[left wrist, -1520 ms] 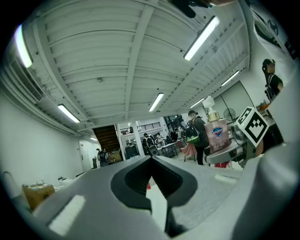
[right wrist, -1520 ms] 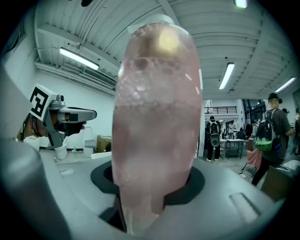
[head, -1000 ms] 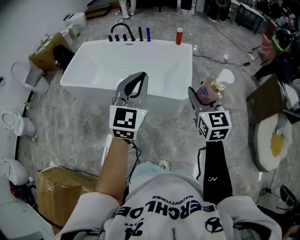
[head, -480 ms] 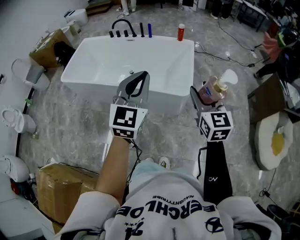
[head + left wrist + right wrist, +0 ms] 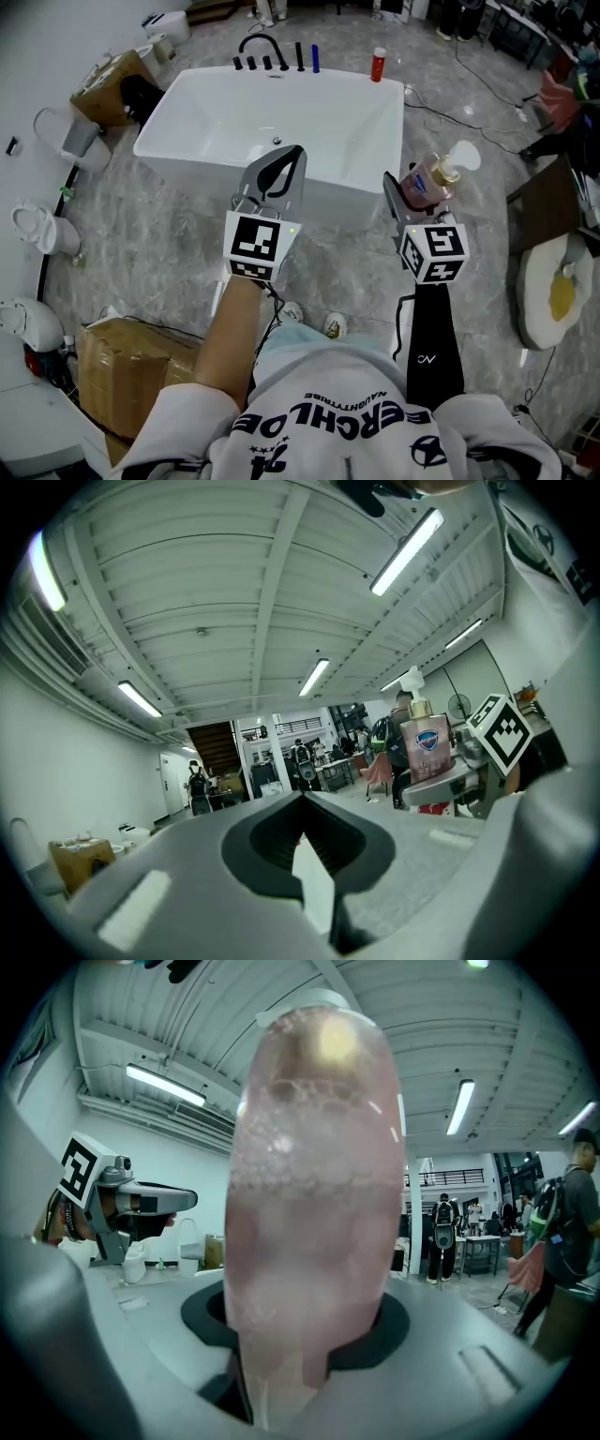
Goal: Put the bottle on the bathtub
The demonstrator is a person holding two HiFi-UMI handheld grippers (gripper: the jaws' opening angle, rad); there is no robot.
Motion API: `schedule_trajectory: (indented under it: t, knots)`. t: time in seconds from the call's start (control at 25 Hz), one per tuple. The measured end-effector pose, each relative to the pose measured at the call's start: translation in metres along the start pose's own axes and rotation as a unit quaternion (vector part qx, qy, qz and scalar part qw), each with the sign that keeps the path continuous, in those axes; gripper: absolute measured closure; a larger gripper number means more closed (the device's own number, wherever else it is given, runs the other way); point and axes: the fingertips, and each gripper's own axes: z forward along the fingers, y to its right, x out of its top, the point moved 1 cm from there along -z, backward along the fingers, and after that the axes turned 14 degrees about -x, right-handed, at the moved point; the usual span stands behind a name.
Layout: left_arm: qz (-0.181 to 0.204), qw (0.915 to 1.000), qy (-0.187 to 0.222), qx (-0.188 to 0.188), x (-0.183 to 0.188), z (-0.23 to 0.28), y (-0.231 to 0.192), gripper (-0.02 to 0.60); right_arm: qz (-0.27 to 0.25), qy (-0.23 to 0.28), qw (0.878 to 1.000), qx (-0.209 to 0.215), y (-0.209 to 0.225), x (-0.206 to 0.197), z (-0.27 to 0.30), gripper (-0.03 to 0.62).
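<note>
**Q:** What does the head view show?

**A:** I look steeply down past my own two arms. A white bathtub (image 5: pixel 202 127) stands on a grey marbled floor ahead of me. A black faucet (image 5: pixel 260 47) and a small red bottle (image 5: pixel 379 65) are on its far rim. My right gripper (image 5: pixel 415 194) is clamped on a pink pump bottle (image 5: pixel 424 184). The bottle is upright in the air, to the right of the tub's near right corner and clear of the tub. My left gripper (image 5: pixel 278 167) is raised in front of the tub's near wall and carries nothing. A cardboard box (image 5: pixel 131 352) sits on the floor at lower left.

**Q:** And the left gripper view?

**A:** Its two jaws are pressed together at the tips, with nothing between them. To their right I see the pink bottle standing upright in my other gripper, next to that gripper's square-marker cube (image 5: pixel 502 731). Strip lights (image 5: pixel 405 551) run along a ribbed ceiling, and people (image 5: pixel 302 761) stand far off in the hall.

**Q:** And the right gripper view?

**A:** The bottle fills the middle of the picture. It holds pale pink liquid with foam near the top. The jaws grip its lower body from both sides. My left gripper shows at the left edge, level, with its jaws together.
</note>
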Motion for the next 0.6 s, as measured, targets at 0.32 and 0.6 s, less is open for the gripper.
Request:
schedule_trajectory:
  t: [0.32, 0.6]
  knots:
    - [0.006, 0.9998, -0.005, 0.017, -0.014, -0.029, -0.067, 0.581, -0.007, 0.009, 1.000, 0.015, -0.057, 0.016, 0.042, 0.353]
    - [0.006, 0.9997, -0.002, 0.024, -0.053, -0.075, -0.183, 0.575, -0.020, 0.009, 1.000, 0.016, -0.164, 0.033, 0.116, 0.353]
